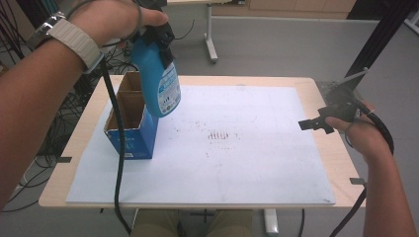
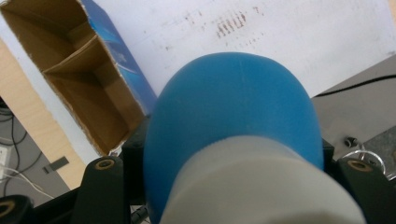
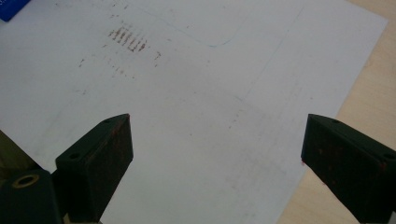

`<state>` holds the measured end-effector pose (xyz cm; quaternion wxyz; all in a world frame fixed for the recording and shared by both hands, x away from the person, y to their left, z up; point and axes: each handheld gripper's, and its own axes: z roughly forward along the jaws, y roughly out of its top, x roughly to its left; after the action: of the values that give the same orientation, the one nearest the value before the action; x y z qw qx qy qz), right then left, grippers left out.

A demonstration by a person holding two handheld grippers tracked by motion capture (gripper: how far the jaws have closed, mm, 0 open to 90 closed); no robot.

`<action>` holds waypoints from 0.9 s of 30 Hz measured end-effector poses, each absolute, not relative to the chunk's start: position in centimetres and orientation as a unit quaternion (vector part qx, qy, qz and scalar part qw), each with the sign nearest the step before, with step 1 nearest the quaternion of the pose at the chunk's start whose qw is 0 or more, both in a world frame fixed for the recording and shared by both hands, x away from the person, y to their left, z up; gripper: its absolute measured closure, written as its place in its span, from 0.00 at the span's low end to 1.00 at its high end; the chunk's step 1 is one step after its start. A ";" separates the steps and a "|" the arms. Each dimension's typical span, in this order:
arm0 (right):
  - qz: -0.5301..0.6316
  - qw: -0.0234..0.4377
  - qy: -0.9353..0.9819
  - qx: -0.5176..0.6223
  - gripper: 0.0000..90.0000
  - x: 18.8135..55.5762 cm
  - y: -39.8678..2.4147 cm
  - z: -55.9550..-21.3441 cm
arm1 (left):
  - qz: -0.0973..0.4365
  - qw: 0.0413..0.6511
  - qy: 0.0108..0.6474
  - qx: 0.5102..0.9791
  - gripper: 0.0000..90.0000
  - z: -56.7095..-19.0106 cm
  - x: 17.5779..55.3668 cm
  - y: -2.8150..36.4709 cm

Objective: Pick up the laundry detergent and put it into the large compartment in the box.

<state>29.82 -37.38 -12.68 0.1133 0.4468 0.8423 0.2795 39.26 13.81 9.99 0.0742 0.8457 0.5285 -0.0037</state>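
Above white sheet (image 1: 237,163): blue, white-labelled bottle (image 1: 159,81).

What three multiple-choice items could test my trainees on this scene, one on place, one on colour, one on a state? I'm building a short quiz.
1. Where is the cardboard box?
A. near the sheet's left edge
B. at the sheet's middle
C. on the floor

2. What colour is the bottle?
A. red
B. blue
C. green

3. How does the right gripper stand?
A. shut on the bottle
B. shut on the box
C. open, holding nothing

Answers: 1 A, the box stands on the white sheet at its left. 2 B, its body is blue in the left gripper. 3 C, its jaws stand apart over the bare sheet.
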 end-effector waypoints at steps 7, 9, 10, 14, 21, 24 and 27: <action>0.286 0.112 0.840 0.447 0.10 29.8 -37.6 -13.0 | -0.001 0.070 0.563 0.824 0.44 10.3 40.0 14.8; 0.287 0.110 0.840 0.448 0.10 29.8 -37.6 -13.1 | -0.002 0.072 0.569 0.819 0.44 10.4 40.2 15.2; 0.287 0.109 0.840 0.448 0.10 29.8 -37.7 -13.1 | -0.003 0.075 0.574 0.815 0.44 10.5 40.3 15.6; 0.288 0.109 0.840 0.448 0.10 29.9 -37.8 -13.2 | -0.005 0.078 0.591 0.803 0.44 10.6 40.6 16.7; 0.290 0.106 0.840 0.447 0.10 30.3 -37.9 -13.5 | 0.012 0.077 0.617 0.783 0.44 10.7 40.8 18.1; 0.289 0.104 0.841 0.446 0.10 30.5 -37.8 -13.7 | 0.015 0.079 0.624 0.777 0.44 10.7 40.8 18.7; 0.290 0.104 0.840 0.446 0.10 30.6 -37.8 -13.8 | 0.018 0.077 0.630 0.772 0.44 10.6 40.9 19.0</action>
<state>30.60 -37.82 -13.81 0.1038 0.4462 0.8404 0.2897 40.87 19.04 10.63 0.0771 0.7721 0.6305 0.0175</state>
